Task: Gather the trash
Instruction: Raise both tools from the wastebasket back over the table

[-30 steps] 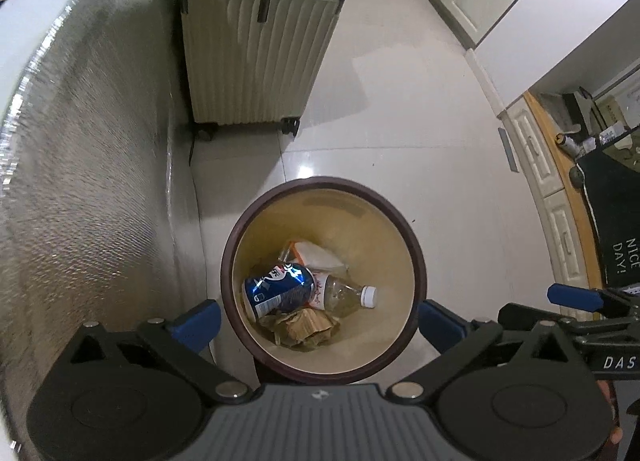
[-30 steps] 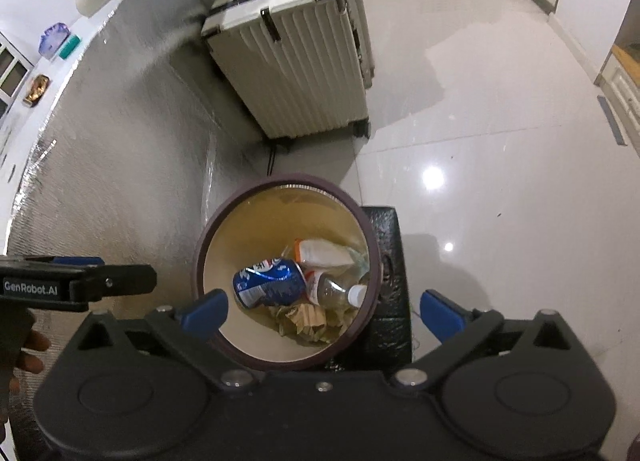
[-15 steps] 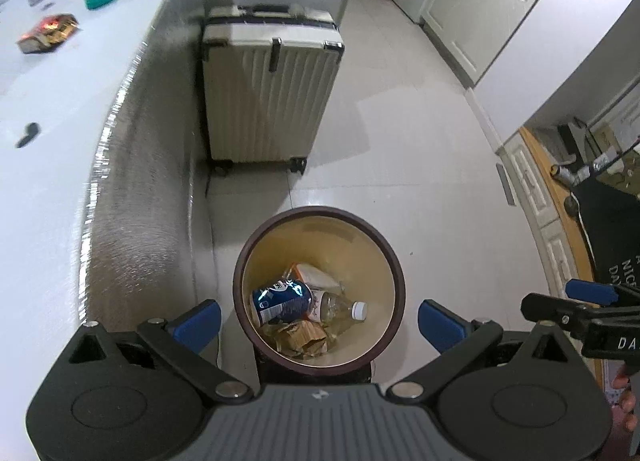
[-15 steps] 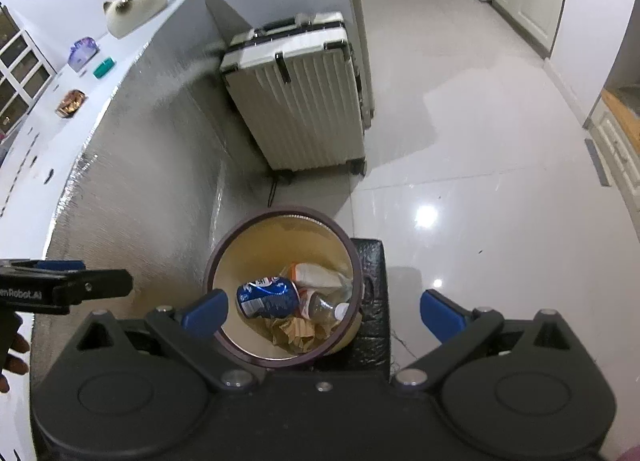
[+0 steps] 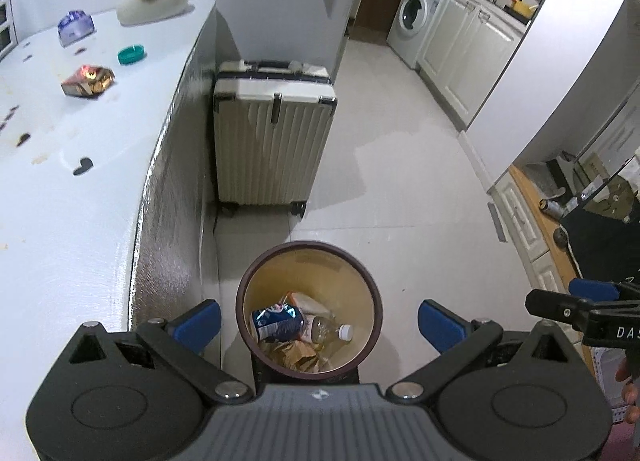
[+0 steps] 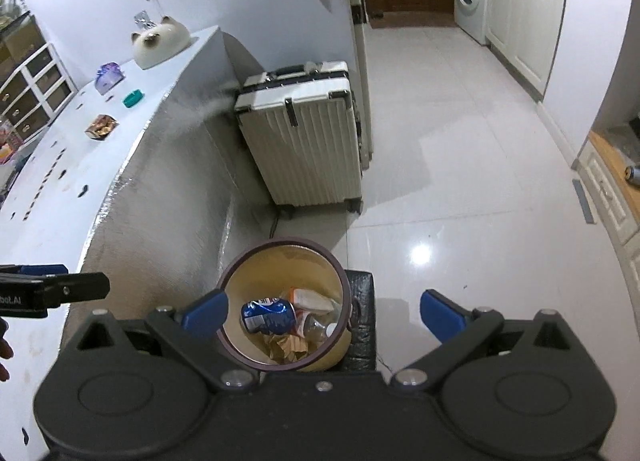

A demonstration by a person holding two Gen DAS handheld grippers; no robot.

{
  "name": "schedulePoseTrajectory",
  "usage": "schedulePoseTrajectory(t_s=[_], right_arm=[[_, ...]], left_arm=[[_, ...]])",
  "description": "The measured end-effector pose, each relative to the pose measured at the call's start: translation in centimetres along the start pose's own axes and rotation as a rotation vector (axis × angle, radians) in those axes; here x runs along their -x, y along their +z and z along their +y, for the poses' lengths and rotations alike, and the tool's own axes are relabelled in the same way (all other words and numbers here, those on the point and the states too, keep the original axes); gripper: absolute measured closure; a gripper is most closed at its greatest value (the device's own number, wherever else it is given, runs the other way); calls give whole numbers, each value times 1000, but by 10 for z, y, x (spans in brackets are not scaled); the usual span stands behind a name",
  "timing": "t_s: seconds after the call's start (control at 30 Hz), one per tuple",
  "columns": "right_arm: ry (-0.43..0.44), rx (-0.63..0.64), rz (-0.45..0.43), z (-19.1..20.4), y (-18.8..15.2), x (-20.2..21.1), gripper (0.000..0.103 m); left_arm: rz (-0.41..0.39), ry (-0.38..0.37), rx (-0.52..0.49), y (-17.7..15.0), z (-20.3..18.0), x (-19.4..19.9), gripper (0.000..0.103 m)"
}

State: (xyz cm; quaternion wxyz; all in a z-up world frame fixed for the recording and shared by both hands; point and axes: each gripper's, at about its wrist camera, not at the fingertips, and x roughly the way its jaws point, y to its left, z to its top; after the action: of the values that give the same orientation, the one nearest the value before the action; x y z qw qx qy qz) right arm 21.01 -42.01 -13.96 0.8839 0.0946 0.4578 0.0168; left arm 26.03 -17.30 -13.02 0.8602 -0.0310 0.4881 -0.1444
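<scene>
A round trash bin [image 5: 362,279] [image 6: 240,269] with a dark brown rim stands on the floor beside the white counter. Inside lie a blue can [image 5: 276,324] [image 6: 266,316], a clear plastic bottle [image 5: 326,334] [image 6: 318,328], crumpled brown paper [image 5: 296,353] [image 6: 286,347] and a white and orange wrapper [image 5: 306,301] [image 6: 310,298]. My left gripper [image 5: 319,325] is held high above the bin, open and empty. My right gripper [image 6: 323,313] is also open and empty above the bin. On the counter lie a shiny brown wrapper [image 5: 88,79] [image 6: 102,127] and a teal lid [image 5: 131,54] [image 6: 133,98].
A cream suitcase [image 5: 272,137] [image 6: 304,141] stands against the counter's end behind the bin. A cat-shaped white object [image 5: 152,1] [image 6: 160,41] and a purple item [image 5: 76,24] [image 6: 109,75] sit on the counter [image 5: 60,189]. White cabinets and a washing machine [image 5: 416,19] line the far right.
Both grippers have risen and tilted up from the bin. The bin looks smaller, and the counter top and far kitchen have come into view.
</scene>
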Motion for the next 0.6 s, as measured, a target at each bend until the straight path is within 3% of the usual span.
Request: schedulePoseTrajectory(t_s=[0.27,0.6], right_arm=[[48,50,-77,1,11,34,0],[93,114,-133,12,30,43,0]], left_arm=[[-84,6,28,-2,-14,34,0],[-174,50,96,1,-10,66,0]])
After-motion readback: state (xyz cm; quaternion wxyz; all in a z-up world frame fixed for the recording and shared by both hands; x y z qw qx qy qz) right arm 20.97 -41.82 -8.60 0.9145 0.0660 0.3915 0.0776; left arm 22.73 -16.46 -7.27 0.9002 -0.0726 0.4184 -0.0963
